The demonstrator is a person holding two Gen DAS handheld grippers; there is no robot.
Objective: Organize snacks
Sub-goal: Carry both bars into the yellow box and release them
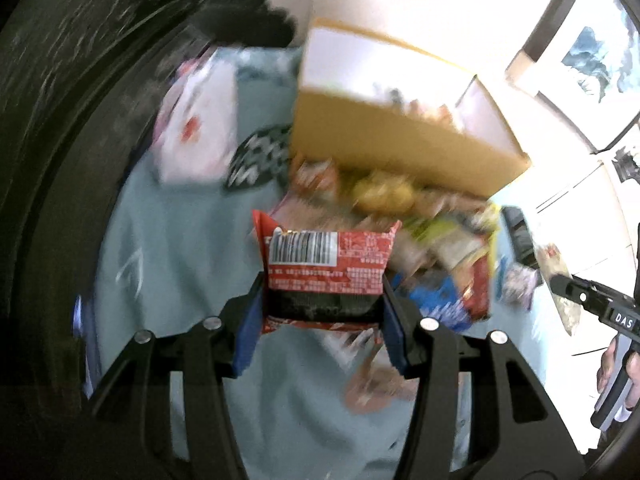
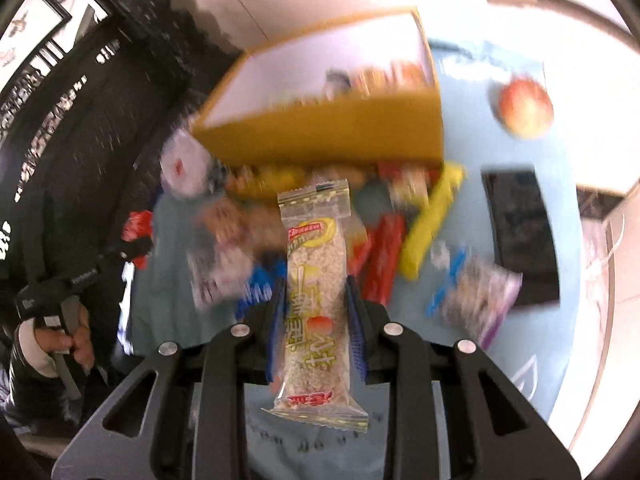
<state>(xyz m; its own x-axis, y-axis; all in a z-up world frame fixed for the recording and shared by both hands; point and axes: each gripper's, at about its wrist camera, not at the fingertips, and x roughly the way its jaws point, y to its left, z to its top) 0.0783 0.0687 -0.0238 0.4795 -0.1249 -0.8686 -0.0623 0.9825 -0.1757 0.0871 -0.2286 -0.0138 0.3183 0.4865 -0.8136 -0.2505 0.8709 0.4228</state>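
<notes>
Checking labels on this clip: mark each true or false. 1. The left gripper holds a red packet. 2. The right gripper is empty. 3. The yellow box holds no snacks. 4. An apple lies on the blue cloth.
1. True: the left gripper clamps a red packet.
2. False: the right gripper grips a clear rice bar.
3. False: the yellow box already has packets inside.
4. True: the apple lies on the blue cloth.

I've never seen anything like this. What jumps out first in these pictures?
Each pair of tongs grips a snack: the left tongs a red packet, the right tongs a clear-wrapped rice bar. Behind them lies a pile of snacks on a blue cloth, before a yellow box, with an apple to its right.
</notes>
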